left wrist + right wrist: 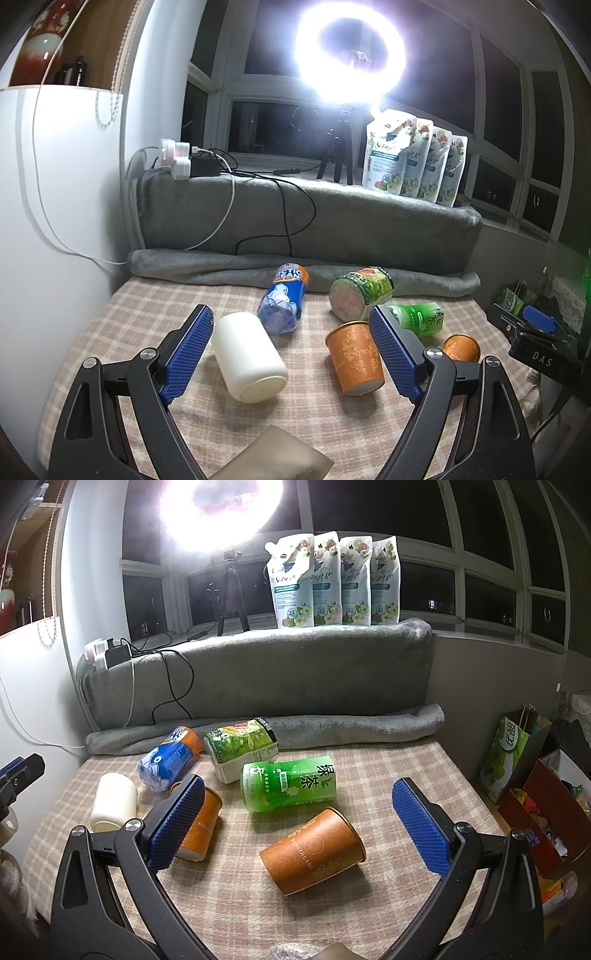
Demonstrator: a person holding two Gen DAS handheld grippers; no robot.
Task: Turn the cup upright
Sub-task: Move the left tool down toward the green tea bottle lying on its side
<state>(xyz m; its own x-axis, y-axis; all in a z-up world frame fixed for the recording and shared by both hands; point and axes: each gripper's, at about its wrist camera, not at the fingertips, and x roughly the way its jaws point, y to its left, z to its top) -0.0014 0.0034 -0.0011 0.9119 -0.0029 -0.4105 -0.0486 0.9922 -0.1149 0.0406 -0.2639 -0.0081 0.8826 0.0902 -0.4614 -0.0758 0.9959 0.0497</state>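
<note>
Cups unrighted: orange cup (313, 851) on its side between spread fingers of right claw (299, 825), untouched. Second orange cup (355, 357) and white cup (250, 356) toppled between wide-open fingers of left claw (291, 352), neither gripped. Risk: round cup likely rolls on checked cloth (388, 768) if fingers close off-centre; thin wall may crush. Green bottle (289, 784) just beyond right claw crowds far side; open cloth to its right.
</note>
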